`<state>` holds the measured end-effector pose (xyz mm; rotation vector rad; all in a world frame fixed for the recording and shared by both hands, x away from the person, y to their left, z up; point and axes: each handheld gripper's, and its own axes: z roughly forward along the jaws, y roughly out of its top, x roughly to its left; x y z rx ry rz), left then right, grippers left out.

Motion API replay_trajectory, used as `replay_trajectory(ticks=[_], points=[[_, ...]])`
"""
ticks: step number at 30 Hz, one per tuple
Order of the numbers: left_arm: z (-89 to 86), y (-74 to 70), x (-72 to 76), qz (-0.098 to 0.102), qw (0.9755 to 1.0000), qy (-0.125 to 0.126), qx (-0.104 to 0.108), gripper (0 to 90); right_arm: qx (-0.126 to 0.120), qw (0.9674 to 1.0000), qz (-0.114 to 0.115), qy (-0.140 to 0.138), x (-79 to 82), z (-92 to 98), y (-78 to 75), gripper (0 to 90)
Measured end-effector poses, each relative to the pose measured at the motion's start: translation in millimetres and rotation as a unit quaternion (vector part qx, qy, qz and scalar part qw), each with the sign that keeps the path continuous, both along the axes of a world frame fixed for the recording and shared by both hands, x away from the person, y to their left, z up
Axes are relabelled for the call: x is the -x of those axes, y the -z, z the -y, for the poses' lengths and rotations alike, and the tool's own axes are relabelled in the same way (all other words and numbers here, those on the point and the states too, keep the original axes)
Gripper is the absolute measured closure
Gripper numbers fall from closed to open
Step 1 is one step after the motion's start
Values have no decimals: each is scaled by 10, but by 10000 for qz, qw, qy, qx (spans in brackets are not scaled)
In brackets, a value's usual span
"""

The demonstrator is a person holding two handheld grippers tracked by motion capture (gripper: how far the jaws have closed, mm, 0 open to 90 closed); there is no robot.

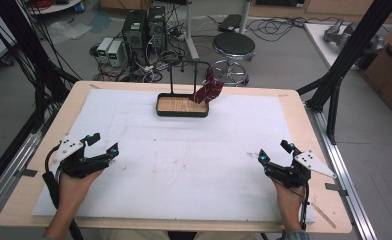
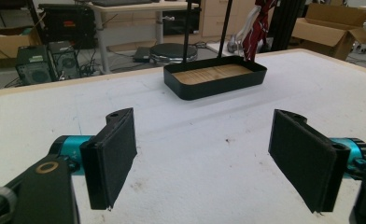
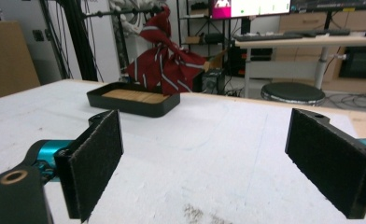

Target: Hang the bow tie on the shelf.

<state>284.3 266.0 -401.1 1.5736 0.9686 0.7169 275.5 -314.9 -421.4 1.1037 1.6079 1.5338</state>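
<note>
A black tray [image 1: 160,106] with a wooden floor and a tall black rack stands at the far middle of the white mat [image 1: 184,150]. A dark red striped cloth [image 1: 208,89] hangs from the rack's right end, its tail over the tray's right side. The tray [image 2: 190,88] and cloth [image 2: 256,28] lie far ahead in the left gripper view; the right gripper view has the tray [image 3: 125,106] and cloth [image 3: 165,65] too. My left gripper [image 1: 102,143] rests open at the near left. My right gripper [image 1: 274,151] rests open at the near right. Nothing lies between either pair of jaws.
The wooden table edge [image 1: 304,125] frames the mat. Beyond the table stand a round stool [image 1: 233,46], computer towers [image 1: 144,27] and cables on the floor. Black frame posts [image 1: 344,65] rise at the right, with a cardboard box [image 1: 391,65] behind them.
</note>
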Motion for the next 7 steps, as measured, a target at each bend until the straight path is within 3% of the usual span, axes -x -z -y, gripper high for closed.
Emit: replay_trajectory(ticks=[7], points=[[-3, 1, 0, -8, 10000, -7, -24, 235, 10, 10000, 60, 15, 16, -10, -10, 104]])
